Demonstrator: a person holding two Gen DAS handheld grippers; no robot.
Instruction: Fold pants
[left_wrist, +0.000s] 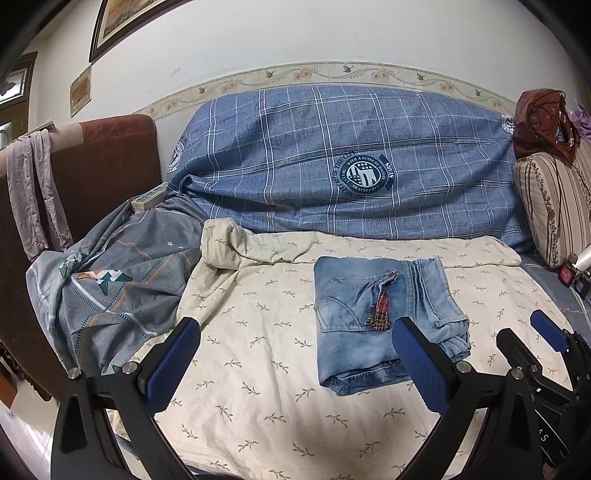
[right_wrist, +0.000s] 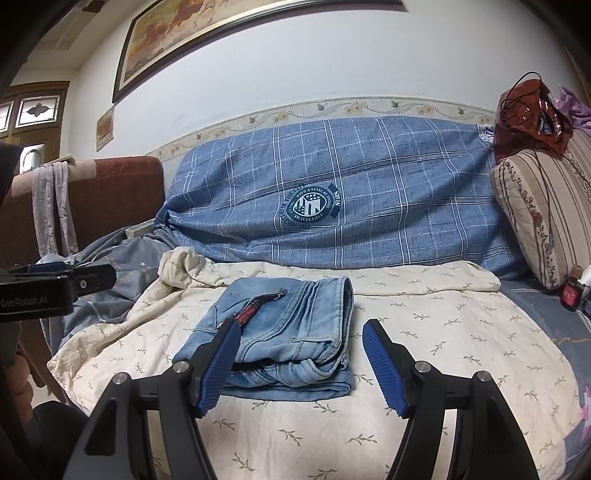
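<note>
One pair of light-blue jeans (right_wrist: 284, 339) lies folded into a compact rectangle on the cream leaf-print sheet (right_wrist: 424, 332), a red plaid patch showing on top. My two claws stand before it, both empty. My right gripper (right_wrist: 299, 369) is spread wide, its two blue pads either side of the bundle's near edge without pressing it. My left gripper (left_wrist: 295, 365) is wide too, the jeans just beyond its right finger. Behind sits one blue plaid cushion (left_wrist: 332, 158), one striped pillow (left_wrist: 550, 206) at right, one grey blanket (left_wrist: 110, 280) at left.
</note>
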